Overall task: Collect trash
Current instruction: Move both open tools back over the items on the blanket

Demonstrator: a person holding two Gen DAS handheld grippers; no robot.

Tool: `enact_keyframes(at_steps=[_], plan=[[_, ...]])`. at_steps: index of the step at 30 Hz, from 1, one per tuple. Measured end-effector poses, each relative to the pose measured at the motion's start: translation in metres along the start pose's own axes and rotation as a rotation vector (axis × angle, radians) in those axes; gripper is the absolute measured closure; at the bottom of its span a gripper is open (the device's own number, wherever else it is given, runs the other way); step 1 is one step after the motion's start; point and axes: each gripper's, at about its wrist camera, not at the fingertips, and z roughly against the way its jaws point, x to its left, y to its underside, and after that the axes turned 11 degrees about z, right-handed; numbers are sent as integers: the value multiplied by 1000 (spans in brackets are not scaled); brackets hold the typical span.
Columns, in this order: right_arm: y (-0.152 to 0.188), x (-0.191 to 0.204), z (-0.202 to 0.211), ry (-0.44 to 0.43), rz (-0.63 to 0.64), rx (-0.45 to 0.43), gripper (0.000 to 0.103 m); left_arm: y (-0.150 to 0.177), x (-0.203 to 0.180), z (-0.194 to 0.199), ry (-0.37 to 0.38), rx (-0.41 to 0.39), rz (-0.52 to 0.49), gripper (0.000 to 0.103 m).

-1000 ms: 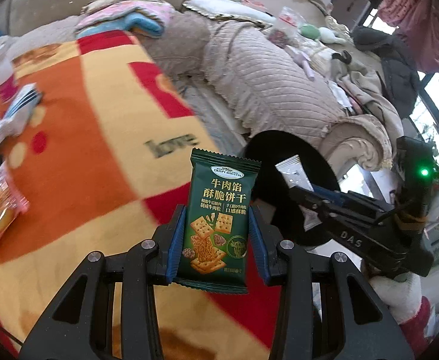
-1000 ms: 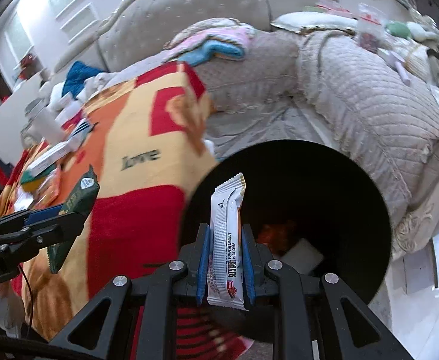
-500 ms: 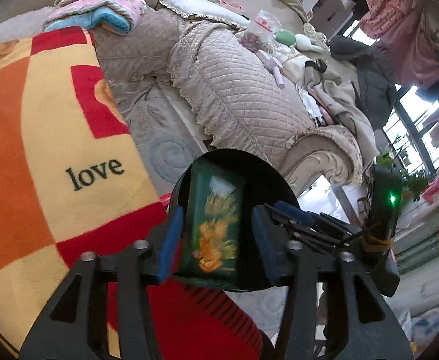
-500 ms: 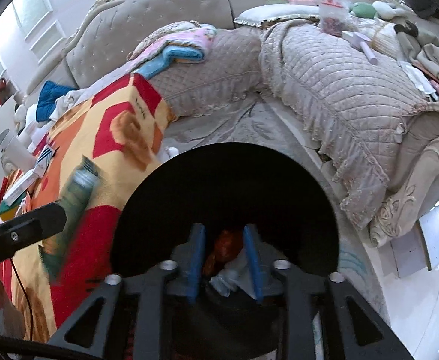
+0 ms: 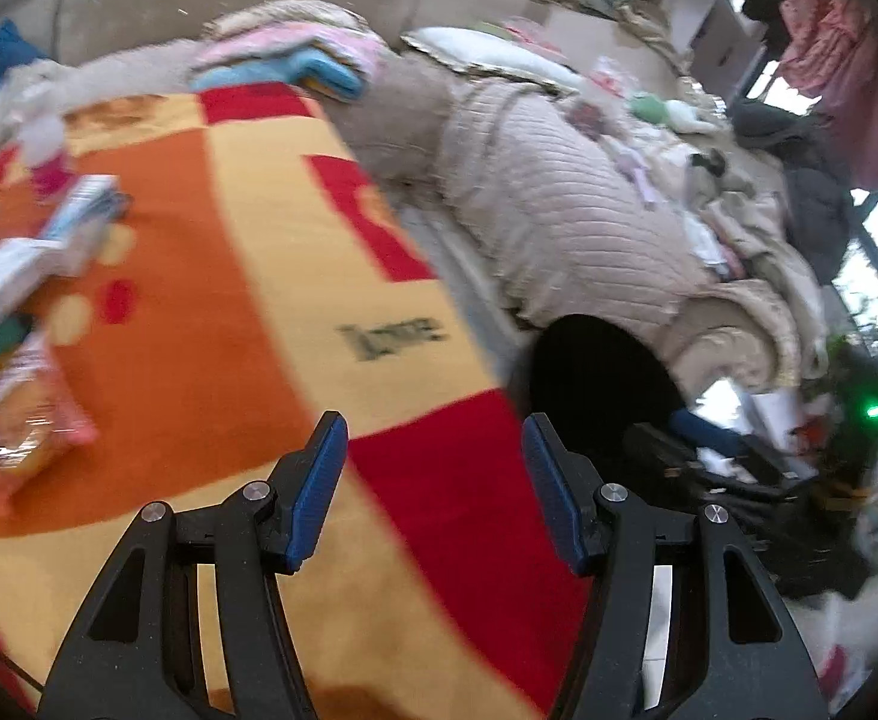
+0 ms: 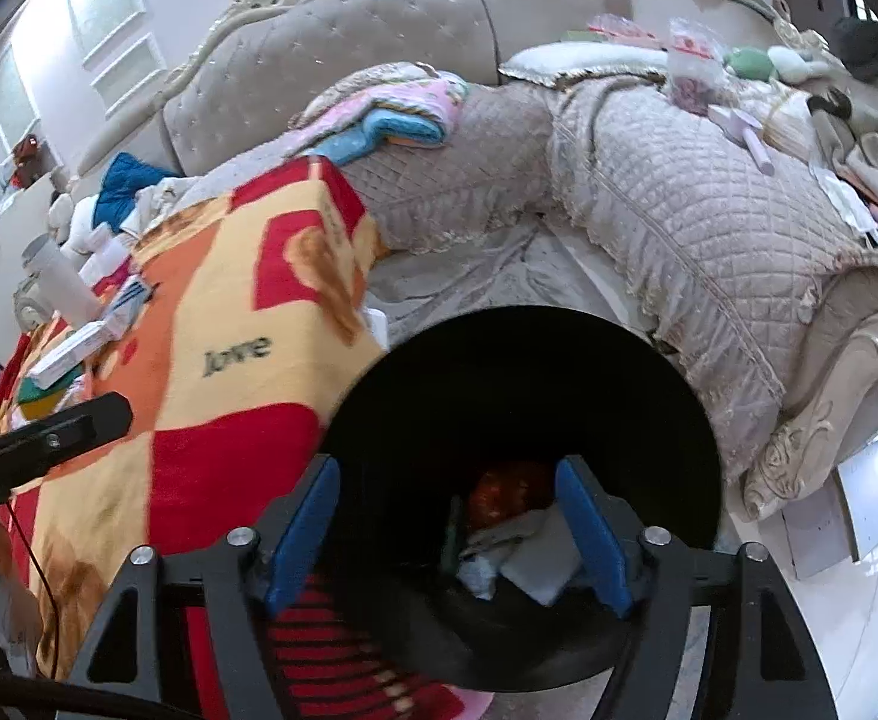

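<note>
Right wrist view: right gripper [image 6: 448, 540] has just been opening, jaws spread and empty above the bin [image 6: 667, 372]; trash [image 6: 517, 546] lies inside. Left gripper [image 5: 433, 486], spread and empty, hangs over the blanket [image 5: 211, 312]. Remaining wrappers [image 5: 25, 426] near the blanket's left edge could slide off if dragged.

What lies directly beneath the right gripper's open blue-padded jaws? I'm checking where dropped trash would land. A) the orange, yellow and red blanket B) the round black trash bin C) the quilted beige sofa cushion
B: the right gripper frames the round black trash bin, wrappers visible at its bottom.
</note>
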Motion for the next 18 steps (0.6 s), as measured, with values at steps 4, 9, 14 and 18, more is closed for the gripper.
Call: enact_keyframes(at_steps=[4, 9, 14, 18], plan=[[-3, 28, 1, -50, 33, -10, 30, 7, 29, 17, -77, -39, -8, 44], [-9, 70, -3, -104, 94, -8, 30, 17, 67, 39, -142, -65, 17, 44], [-14, 111, -12, -167, 147, 8, 30, 18, 112, 64, -194, -88, 70, 44], [-17, 142, -16, -202, 203, 20, 30, 20, 157, 86, -253, -116, 123, 44]])
